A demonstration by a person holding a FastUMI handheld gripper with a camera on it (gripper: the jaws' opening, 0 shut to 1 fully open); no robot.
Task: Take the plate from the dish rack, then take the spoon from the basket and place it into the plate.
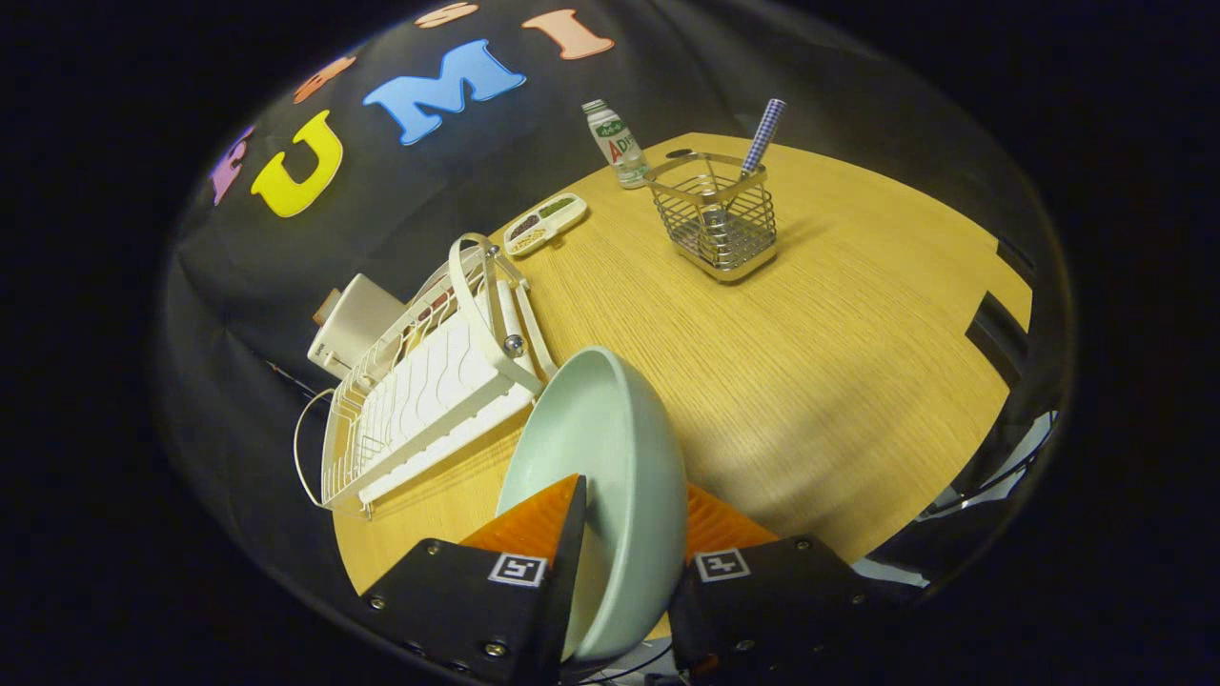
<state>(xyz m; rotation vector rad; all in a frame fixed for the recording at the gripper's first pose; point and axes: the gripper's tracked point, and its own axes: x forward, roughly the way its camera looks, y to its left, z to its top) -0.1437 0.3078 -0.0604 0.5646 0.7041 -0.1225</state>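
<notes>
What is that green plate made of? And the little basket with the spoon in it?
The plate, clamped on edge between the gripper jaws, looks like glazed ceramic or maybe melamine: smooth, pale green, softly shiny. The basket looks like metal wire: thin silvery bars with bright glints and see-through gaps.

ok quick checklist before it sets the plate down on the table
1. Plate held between the claw fingers: ok, one finger on each face of it.
2. Plate out of the dish rack: ok, the rack stands beside it.
3. Bare table ahead for the plate: ok.
4. Plate level: not ok, it is on edge.
5. Spoon waiting in the basket: ok, handle sticks up.
6. Bottle and small tray out of the way: ok, far beyond.
</notes>
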